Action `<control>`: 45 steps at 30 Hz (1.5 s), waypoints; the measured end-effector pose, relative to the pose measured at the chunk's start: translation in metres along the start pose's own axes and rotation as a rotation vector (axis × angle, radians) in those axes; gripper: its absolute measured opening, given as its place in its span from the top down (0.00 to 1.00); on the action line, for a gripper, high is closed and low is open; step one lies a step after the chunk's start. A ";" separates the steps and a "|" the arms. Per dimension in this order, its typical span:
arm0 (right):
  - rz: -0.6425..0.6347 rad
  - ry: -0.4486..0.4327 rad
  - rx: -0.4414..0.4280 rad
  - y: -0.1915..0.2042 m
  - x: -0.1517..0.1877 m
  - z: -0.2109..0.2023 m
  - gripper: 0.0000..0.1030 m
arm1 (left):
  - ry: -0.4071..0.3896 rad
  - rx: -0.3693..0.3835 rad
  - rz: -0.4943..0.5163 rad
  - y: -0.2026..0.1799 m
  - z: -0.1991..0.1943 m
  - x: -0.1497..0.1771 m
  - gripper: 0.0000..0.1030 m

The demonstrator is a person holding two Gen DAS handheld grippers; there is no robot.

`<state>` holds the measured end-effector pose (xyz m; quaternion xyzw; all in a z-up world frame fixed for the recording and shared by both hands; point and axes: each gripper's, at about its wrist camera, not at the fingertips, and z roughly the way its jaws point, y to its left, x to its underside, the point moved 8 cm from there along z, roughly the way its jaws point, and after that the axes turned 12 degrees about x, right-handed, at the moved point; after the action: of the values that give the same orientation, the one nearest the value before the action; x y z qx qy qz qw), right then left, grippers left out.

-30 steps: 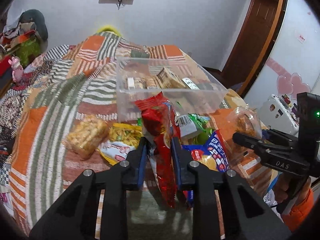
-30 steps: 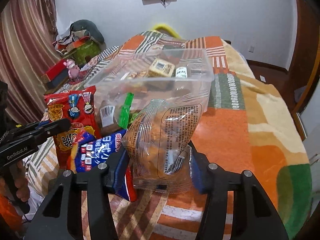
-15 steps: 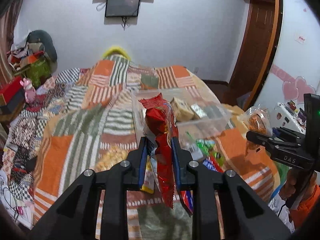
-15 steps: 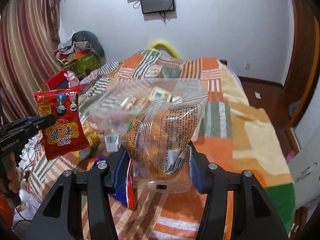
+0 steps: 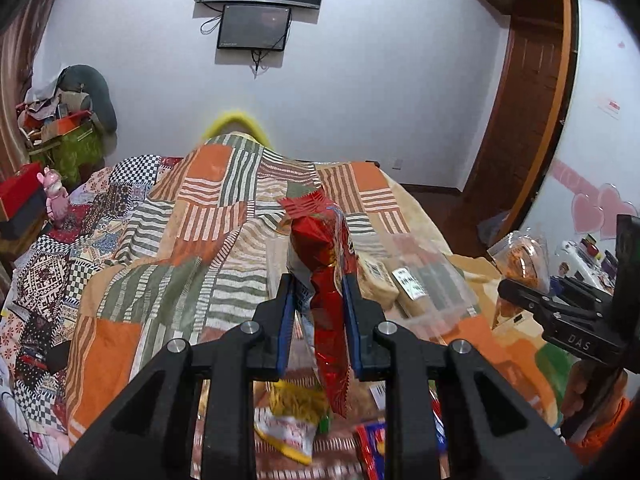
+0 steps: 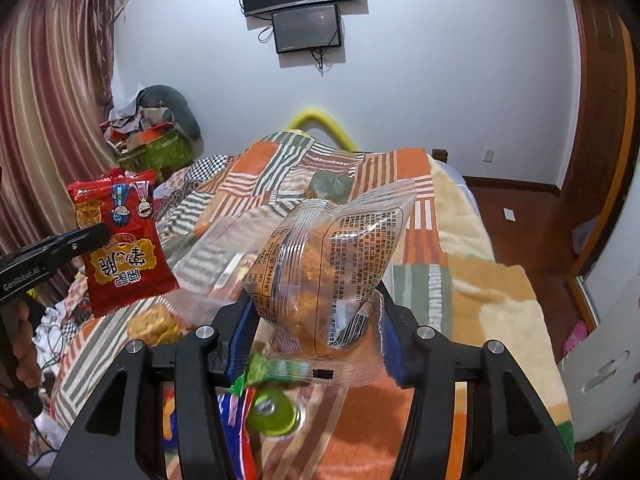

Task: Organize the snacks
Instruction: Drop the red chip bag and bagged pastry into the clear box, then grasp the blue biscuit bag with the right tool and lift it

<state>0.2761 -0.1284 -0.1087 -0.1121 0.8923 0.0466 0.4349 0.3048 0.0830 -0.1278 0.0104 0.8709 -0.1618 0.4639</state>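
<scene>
Carry step: red foil snack bag (image 5: pixel 328 300) is pinched by left gripper (image 5: pixel 319 312) fingers, clear crinkly snack bag (image 6: pixel 324 272) by right gripper (image 6: pixel 316 320), both held above bed; lowering into clear plastic bin (image 5: pixel 432 280) is judged next.

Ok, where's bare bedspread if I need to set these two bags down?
Bare quilt lies right of the clear bin, toward the bed's edge, and left of the bin. It is crowded below both grippers: the yellow packet and green packet lie there.
</scene>
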 end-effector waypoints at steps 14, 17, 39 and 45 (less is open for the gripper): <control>-0.046 0.080 0.005 0.024 -0.002 0.063 0.52 | 0.074 0.013 -0.018 0.012 0.069 -0.002 0.78; -0.058 0.094 -0.006 0.030 0.000 0.072 0.52 | 0.093 0.025 -0.026 0.014 0.083 0.000 0.78; -0.133 0.127 0.005 0.039 0.003 0.076 0.38 | 0.174 -0.034 0.035 0.019 0.107 0.012 0.62; -0.110 0.089 -0.007 0.032 -0.004 0.048 0.34 | 0.136 -0.038 0.059 0.010 0.079 0.007 0.50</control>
<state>0.3072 -0.0882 -0.1355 -0.1644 0.9031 0.0206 0.3962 0.3658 0.0687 -0.1771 0.0381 0.9027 -0.1305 0.4082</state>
